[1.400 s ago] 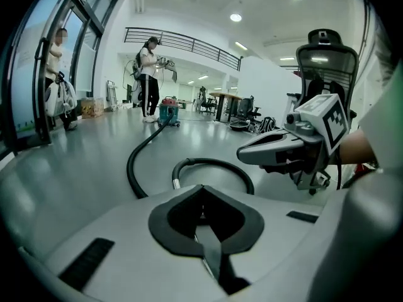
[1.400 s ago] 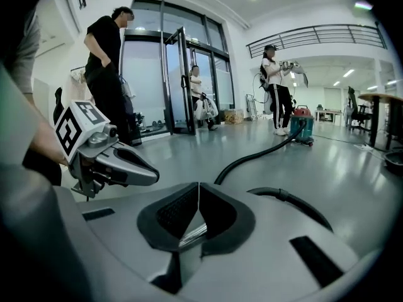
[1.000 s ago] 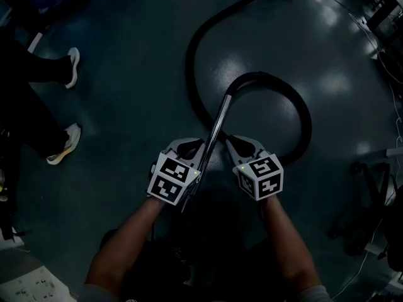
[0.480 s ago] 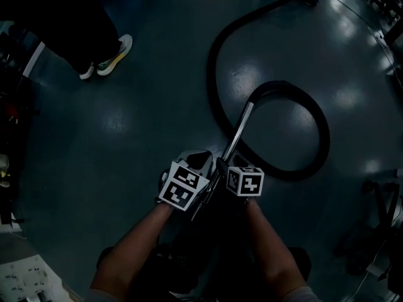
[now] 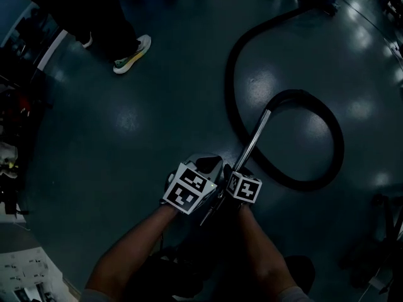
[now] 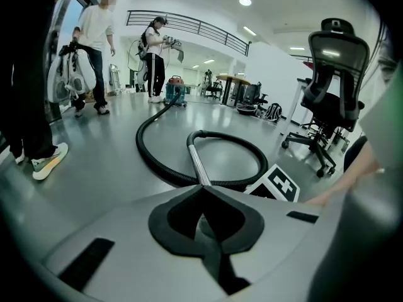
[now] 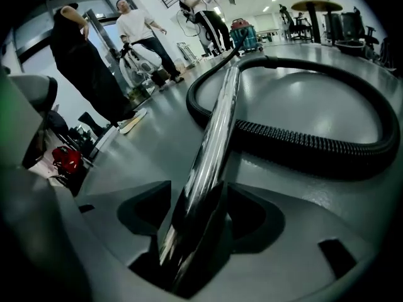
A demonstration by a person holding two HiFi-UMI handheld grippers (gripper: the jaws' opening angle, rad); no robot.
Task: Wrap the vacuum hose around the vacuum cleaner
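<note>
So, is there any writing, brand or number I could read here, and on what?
No text here can be read.
Marker cubes on the claws: black-and-white square patterns only, no letters.
White sheets at the floor's edge: print too small to read.
Vacuum cleaner: too far off for any brand to show.

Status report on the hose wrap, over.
Left gripper shut on metal wand. Right gripper jaws just been opening, wand between them. Hose looped on floor, not yet wrapped; vacuum cleaner far end. Bystanders beside hose.
</note>
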